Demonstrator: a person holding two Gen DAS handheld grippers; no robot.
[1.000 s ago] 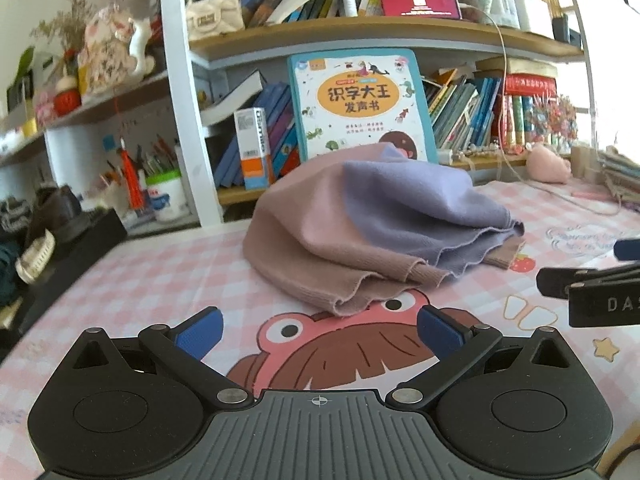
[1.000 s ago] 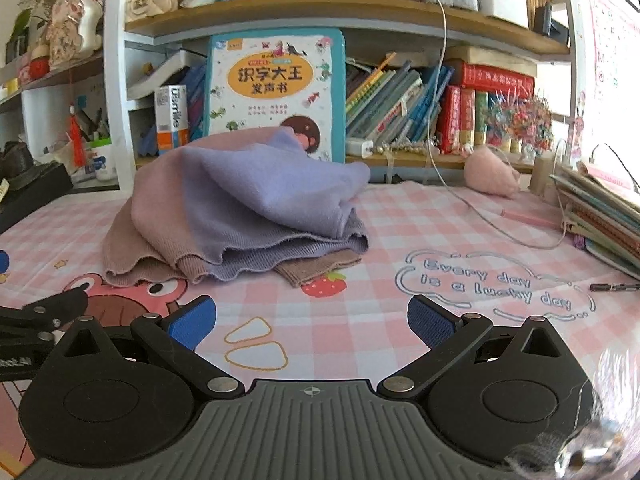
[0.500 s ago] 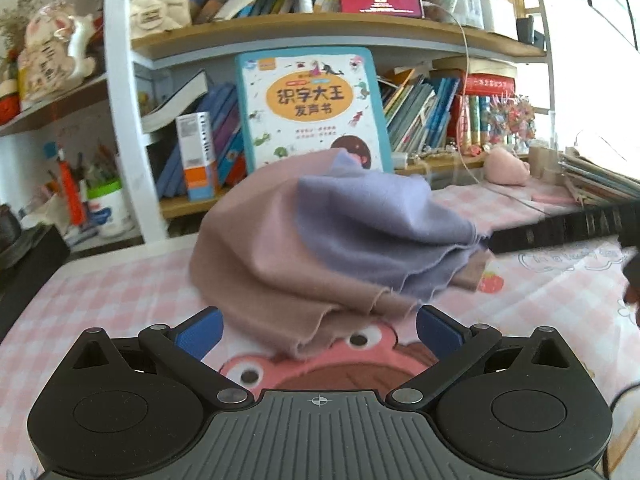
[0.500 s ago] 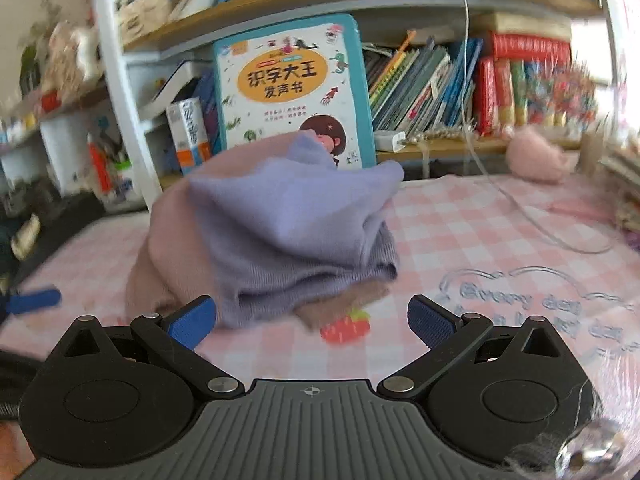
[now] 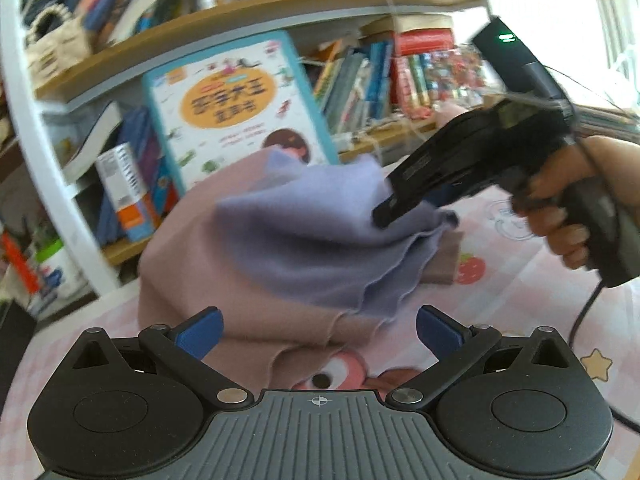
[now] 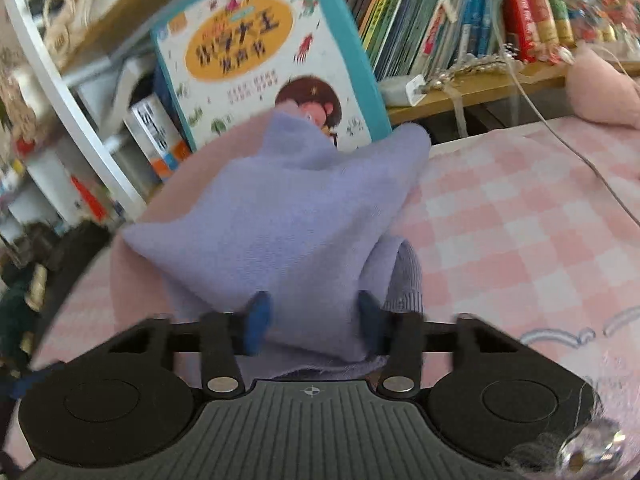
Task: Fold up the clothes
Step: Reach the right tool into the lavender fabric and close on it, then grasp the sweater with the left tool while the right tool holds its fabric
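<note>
Right tool point(image 6: 312, 322) first: its blue fingertips point(image 6: 256, 320) pinch the near edge of the lavender garment point(image 6: 280, 220), cloth bunched between them. Left tool point(image 5: 318, 326) gapes wide, nothing in it, the pink garment point(image 5: 192, 280) heaped just ahead on the pink checked tabletop point(image 6: 520, 220). Beyond the heap, a children's book point(image 6: 256, 48) leans against the bookshelf point(image 5: 240, 32).

The right gripper point(image 6: 312, 322) has its blue fingertips point(image 6: 256, 320) pressed in on a bunched fold of the lilac cloth point(image 6: 280, 236), which lies over a pink garment point(image 6: 136, 280) on the pink checked tablecloth point(image 6: 520, 220). Motion blur leaves the pinch seemingly closed. A picture book point(image 6: 256, 48) stands behind.
</note>
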